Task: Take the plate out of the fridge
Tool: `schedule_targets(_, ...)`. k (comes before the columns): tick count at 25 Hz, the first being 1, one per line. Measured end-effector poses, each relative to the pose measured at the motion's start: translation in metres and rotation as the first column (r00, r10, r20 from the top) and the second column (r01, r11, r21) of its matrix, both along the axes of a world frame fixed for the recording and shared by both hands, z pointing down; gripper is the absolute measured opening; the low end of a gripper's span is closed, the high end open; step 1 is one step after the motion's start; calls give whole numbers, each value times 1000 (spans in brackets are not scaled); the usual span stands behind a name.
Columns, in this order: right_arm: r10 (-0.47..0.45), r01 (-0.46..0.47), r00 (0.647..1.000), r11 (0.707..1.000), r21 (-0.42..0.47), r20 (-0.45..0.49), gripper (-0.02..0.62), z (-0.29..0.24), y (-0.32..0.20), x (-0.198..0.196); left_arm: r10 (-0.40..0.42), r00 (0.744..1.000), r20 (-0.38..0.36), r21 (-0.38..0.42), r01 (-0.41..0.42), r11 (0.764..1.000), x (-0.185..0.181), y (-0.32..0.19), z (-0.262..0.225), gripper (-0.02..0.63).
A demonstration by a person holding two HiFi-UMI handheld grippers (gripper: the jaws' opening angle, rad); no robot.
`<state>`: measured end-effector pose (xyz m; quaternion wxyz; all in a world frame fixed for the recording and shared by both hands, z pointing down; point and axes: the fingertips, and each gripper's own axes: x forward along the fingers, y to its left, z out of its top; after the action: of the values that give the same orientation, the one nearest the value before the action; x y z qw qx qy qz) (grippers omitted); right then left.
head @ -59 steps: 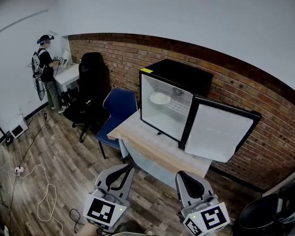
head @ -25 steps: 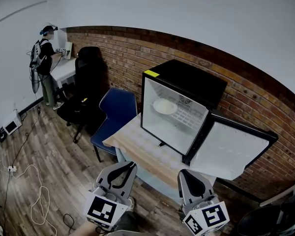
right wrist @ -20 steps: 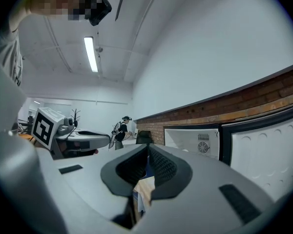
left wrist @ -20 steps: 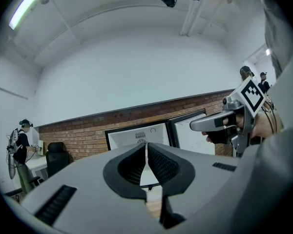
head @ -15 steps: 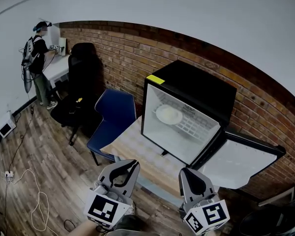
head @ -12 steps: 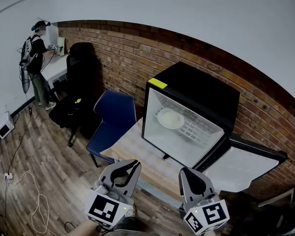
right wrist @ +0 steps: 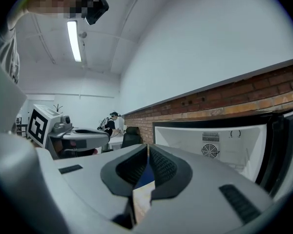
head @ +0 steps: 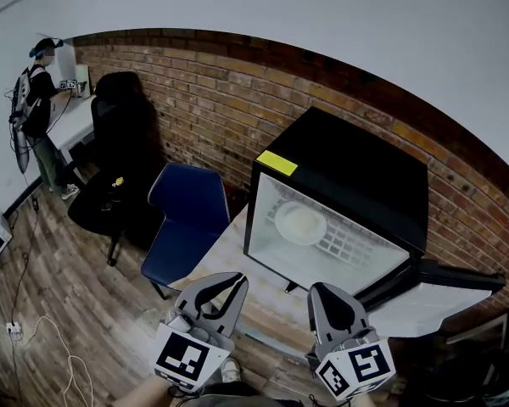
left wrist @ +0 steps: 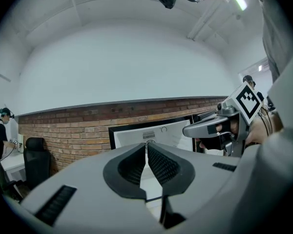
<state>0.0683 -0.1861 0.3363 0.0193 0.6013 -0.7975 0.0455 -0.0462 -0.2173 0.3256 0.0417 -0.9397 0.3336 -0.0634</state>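
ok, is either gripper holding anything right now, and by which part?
Nothing is held. The left gripper and right gripper are both shut and empty. The plate sits on the shelf inside the open fridge, untouched.

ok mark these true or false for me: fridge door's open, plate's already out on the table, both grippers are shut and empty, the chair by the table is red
1. The fridge door is open. True.
2. The plate is already out on the table. False: it lies on the wire shelf inside the fridge.
3. The left gripper and the right gripper are both shut and hold nothing. True.
4. The chair by the table is red. False: it is blue.
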Motion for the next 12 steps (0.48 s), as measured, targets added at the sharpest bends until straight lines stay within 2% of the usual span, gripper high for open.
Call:
schedule_targets(8, 63, -60, 994, 998, -34, 92, 32, 10, -30, 8, 53, 998, 39, 11, -54, 999, 6, -43, 12, 26)
schedule_targets(12, 76, -73, 994, 996, -45, 81, 32, 12, -37, 13, 41, 997, 59, -7, -41, 999, 10, -54, 17, 26)
